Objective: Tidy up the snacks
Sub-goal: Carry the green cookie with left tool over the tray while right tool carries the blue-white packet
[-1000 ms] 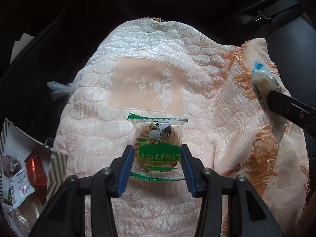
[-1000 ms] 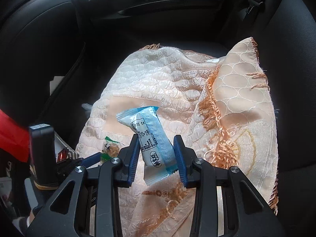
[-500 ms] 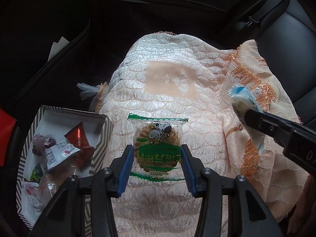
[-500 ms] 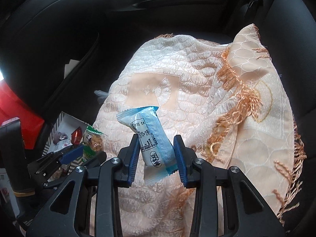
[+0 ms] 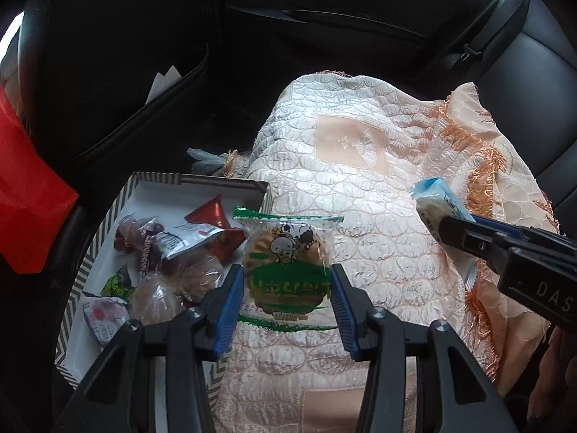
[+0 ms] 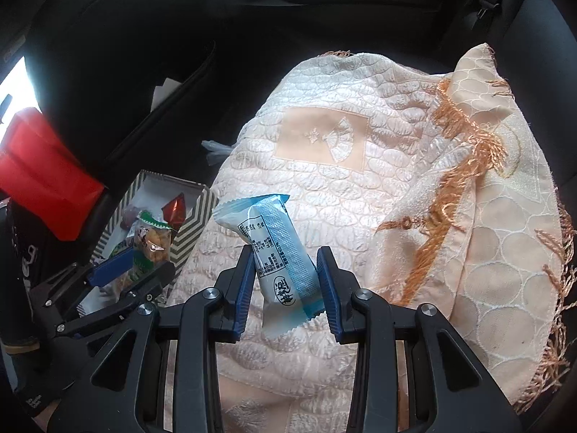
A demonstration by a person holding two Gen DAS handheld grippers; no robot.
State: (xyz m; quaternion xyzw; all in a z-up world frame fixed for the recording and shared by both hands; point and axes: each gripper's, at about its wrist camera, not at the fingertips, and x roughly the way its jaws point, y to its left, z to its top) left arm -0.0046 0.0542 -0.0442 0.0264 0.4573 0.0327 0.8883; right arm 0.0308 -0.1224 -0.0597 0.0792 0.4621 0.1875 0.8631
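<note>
Right now the left gripper (image 5: 286,285) has its blue pads pressed against the two sides of a round rice cracker in a clear, green-printed wrapper (image 5: 286,270), jaws part-way closed and held apart by the cracker's width. The packet stands upright between the pads, its crimped green seams above and below. The right gripper (image 6: 285,281) is closed narrower on a long light-blue snack bar packet (image 6: 277,249), clamped across its lower half; the bar's long axis runs up and away from the jaws, leaning to the upper left, with its free end well clear of the pads.

Beneath both lies a quilted peach cushion cover (image 5: 360,216) draped over the black car seat (image 5: 541,90). Against the cover's left edge sits an open cardboard box with a chevron-striped rim (image 5: 86,263), already holding a red foil packet (image 5: 216,223) and several other wrapped sweets.

The move ahead turns on that box, which lies to the left of both pairs of jaws. From the left wrist camera the cracker hangs over the box's right-hand rim, so the left hand is plainly the nearer and likely releases first. The right hand's bar is over the middle of the cover, well right of the box, and would have to cross behind the left gripper.
</note>
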